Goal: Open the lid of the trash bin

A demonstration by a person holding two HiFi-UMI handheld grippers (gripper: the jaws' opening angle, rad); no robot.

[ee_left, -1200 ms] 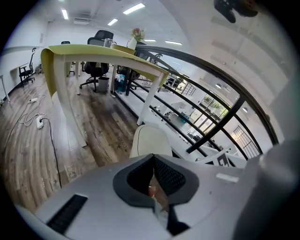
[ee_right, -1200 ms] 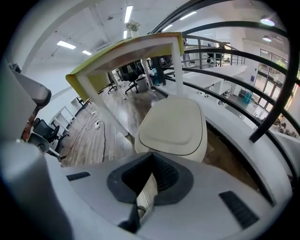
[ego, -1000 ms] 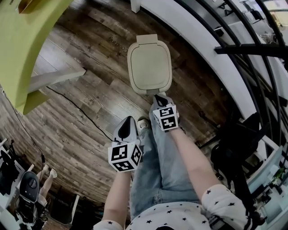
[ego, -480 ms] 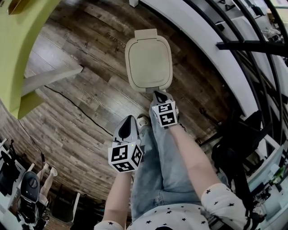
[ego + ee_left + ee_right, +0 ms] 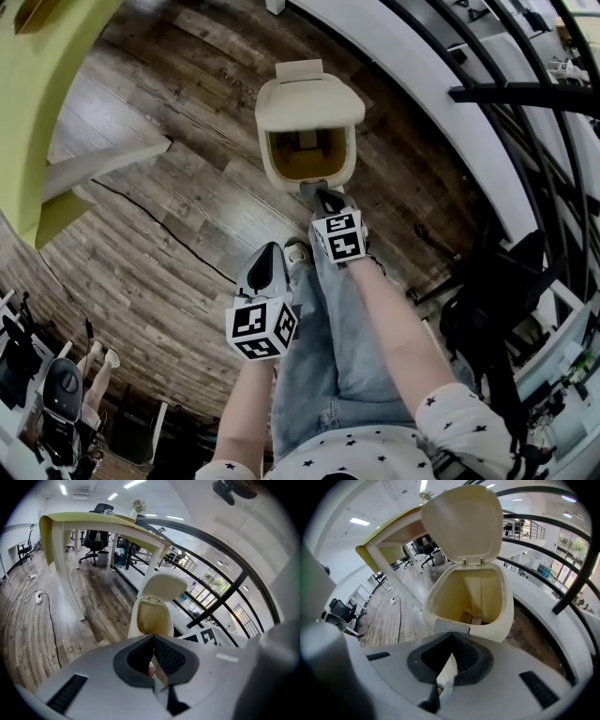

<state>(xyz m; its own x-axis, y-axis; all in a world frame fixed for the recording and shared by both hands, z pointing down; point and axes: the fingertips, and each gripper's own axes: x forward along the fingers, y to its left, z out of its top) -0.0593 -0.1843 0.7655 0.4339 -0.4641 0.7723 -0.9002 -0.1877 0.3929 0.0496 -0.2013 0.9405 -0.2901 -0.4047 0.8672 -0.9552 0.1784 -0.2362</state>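
The cream trash bin [image 5: 307,155] stands on the wood floor with its lid [image 5: 309,101] swung up at the rear hinge, so the yellowish inside shows. My right gripper [image 5: 323,199] is shut, with its tips right at the bin's front panel [image 5: 452,627]. In the right gripper view the bin [image 5: 468,604] and raised lid [image 5: 461,522] fill the frame above my shut right gripper [image 5: 452,641]; small scraps [image 5: 471,618] lie at the bottom. My left gripper [image 5: 270,251] is shut and empty, hanging back over the floor. The left gripper view has the bin [image 5: 151,618] ahead of my left gripper [image 5: 152,641].
A yellow-green table [image 5: 56,84] stands to the left, with a cable [image 5: 159,220] trailing over the floor. A white curved ledge with black railing [image 5: 450,103] runs behind and right of the bin. The person's jeans leg [image 5: 328,337] and a shoe [image 5: 298,251] are below the grippers.
The bin's lid was flat and closed a second ago and has sprung up. My right gripper has edged slightly toward the bin's front; the left has stayed put.
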